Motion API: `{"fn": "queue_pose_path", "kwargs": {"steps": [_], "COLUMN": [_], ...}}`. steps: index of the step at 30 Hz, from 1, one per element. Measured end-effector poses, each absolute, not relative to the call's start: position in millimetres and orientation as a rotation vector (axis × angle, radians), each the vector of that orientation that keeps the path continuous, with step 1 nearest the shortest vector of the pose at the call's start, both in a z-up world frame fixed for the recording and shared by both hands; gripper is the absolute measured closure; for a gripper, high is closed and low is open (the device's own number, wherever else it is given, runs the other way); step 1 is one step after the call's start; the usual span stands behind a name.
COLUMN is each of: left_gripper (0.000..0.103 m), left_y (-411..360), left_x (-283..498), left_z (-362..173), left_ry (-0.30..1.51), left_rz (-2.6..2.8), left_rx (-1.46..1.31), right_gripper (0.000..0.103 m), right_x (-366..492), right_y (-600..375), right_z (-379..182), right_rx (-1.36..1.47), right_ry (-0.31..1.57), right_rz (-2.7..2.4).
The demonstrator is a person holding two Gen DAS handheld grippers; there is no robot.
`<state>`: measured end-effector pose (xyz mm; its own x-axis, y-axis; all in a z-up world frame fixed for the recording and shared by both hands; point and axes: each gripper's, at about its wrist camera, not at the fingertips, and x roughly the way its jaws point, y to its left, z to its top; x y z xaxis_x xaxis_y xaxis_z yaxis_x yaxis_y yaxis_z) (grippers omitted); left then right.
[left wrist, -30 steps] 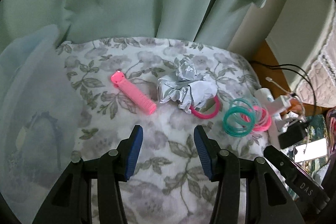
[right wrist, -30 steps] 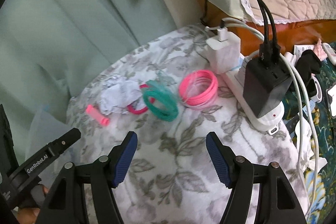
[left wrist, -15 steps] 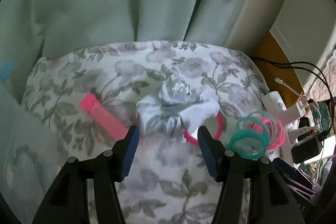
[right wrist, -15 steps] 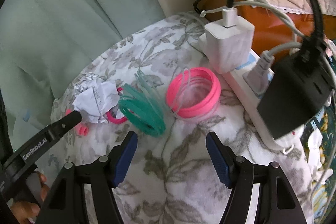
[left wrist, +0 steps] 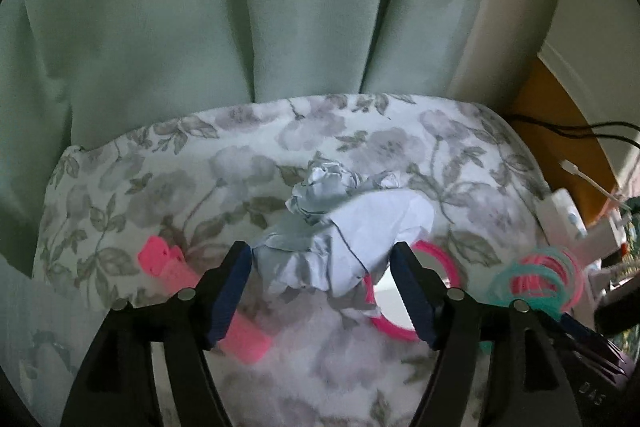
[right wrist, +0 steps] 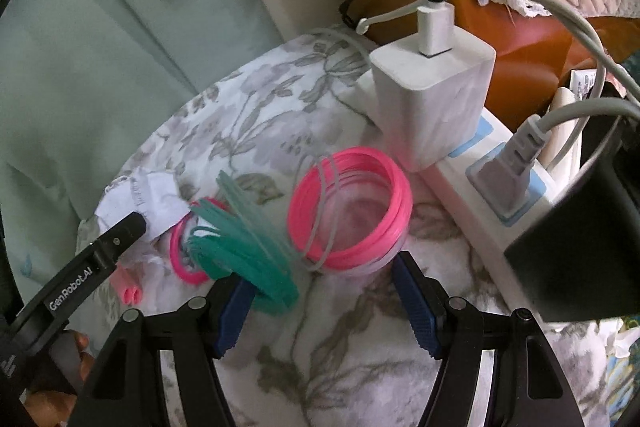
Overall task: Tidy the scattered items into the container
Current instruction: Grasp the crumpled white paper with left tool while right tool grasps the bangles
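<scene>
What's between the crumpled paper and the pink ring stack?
In the right wrist view: a single pink ring beside the crumpled paper, then the teal ring stack, then the pink ring stack.

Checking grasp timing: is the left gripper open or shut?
Open, jaws opening: the left gripper straddles the crumpled paper, pads not visibly pressing it.

My left camera looks steeply down, close over the paper wad (left wrist: 344,227), facing the curtain (left wrist: 240,7). My right one, equally close, faces the power strip (right wrist: 480,163). Both share the wad and the rings (right wrist: 352,215).
</scene>
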<state>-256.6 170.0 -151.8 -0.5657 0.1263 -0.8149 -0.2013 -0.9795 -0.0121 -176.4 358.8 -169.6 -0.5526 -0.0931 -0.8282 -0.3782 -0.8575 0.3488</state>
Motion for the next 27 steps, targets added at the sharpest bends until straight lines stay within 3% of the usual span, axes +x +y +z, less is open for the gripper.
{"fn": "queue_pose_path", "kwargs": {"steps": [14,19,22,23,27], "left_gripper": [0.030,0.033,0.040,0.047,0.048], "left_y": [153.7,149.8,146.2,145.5,144.1], "left_x": [-306.7,-313.5,-314.7,-314.5,-311.8], "left_z": [-155.3,-152.1,-148.6,-147.3,-144.5], "left_ry": [-0.064,-0.103,-0.126,-0.127,-0.125], "left_rz": [2.700,2.727,2.741,2.747,2.760], "left_rx": [-1.325,-1.282,-1.258,-1.250,-1.239], "right_gripper": [0.033,0.046,0.052,0.053,0.061], "right_x": [-185.7,-183.4,-182.1,-181.7,-179.0], "right_y": [363.1,369.3,370.3,370.4,370.9], "right_z": [-170.2,-170.8,-171.1,-171.1,-171.2], "right_rx": [-1.273,-1.239,-1.228,-1.225,-1.221], "right_ry": [0.811,0.845,0.863,0.868,0.893], "right_rz": [2.468,2.442,2.437,2.437,2.439]}}
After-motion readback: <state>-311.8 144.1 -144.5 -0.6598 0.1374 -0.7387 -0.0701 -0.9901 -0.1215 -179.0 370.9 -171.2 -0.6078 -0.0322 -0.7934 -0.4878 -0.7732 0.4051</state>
